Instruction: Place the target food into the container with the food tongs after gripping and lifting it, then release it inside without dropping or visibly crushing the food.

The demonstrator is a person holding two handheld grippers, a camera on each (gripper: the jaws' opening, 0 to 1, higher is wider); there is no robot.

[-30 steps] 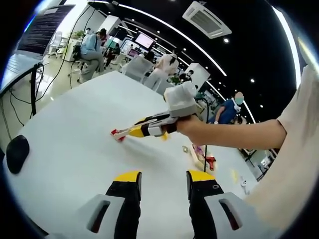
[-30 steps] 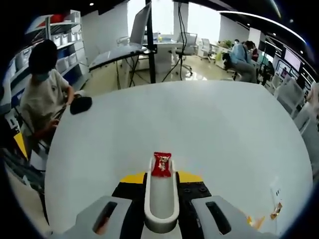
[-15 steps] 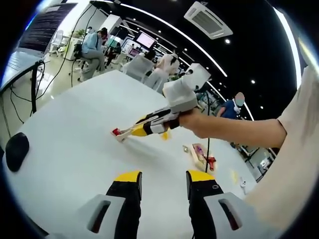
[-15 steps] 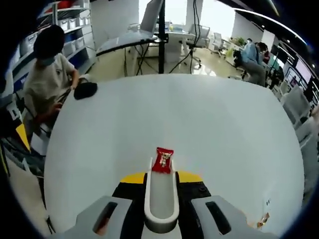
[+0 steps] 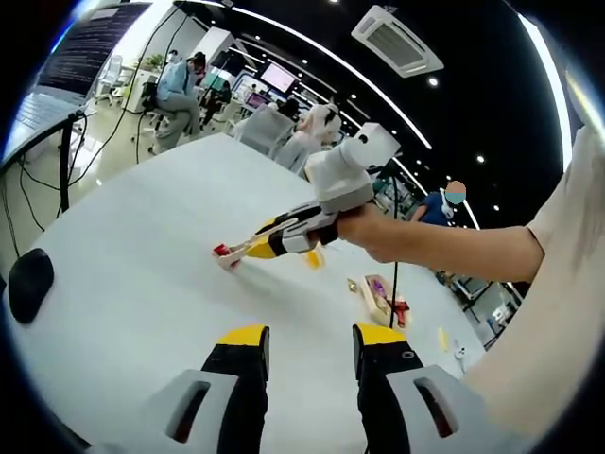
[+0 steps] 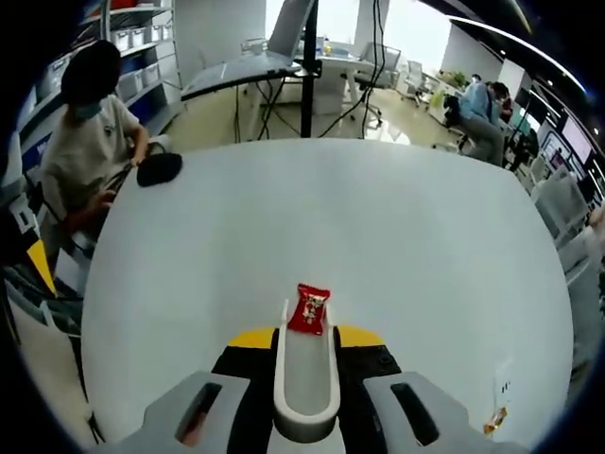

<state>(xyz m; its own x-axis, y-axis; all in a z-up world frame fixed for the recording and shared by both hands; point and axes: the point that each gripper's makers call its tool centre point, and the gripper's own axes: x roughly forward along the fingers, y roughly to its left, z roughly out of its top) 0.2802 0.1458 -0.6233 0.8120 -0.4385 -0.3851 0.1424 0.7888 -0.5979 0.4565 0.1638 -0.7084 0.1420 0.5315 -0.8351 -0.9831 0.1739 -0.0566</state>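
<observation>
- White tongs (image 6: 306,378) sat between the right gripper's (image 6: 305,333) yellow-tipped jaws, squeezed narrow, their two arms pinched onto a small red snack packet (image 6: 309,309) at the tips.
- That packet was held above the white table (image 6: 378,227), out past the ends of the jaws, in the right gripper view.
- From the left gripper view, the right gripper (image 5: 253,248) reached in from the right, gripped in a person's hand (image 5: 373,232), with the red packet (image 5: 223,252) at the tong tips close over the table (image 5: 123,274); whether it touched the surface could not be told.
- Left gripper (image 5: 309,342) hung over the table with its jaws apart and nothing between them.
- A black object (image 6: 159,168) lay near the table's far edge in the right gripper view, beside a seated person (image 6: 80,142) in a light top.
- Some small wrapped items (image 5: 383,295) lay on the table beyond the hand; what they were could not be made out.
</observation>
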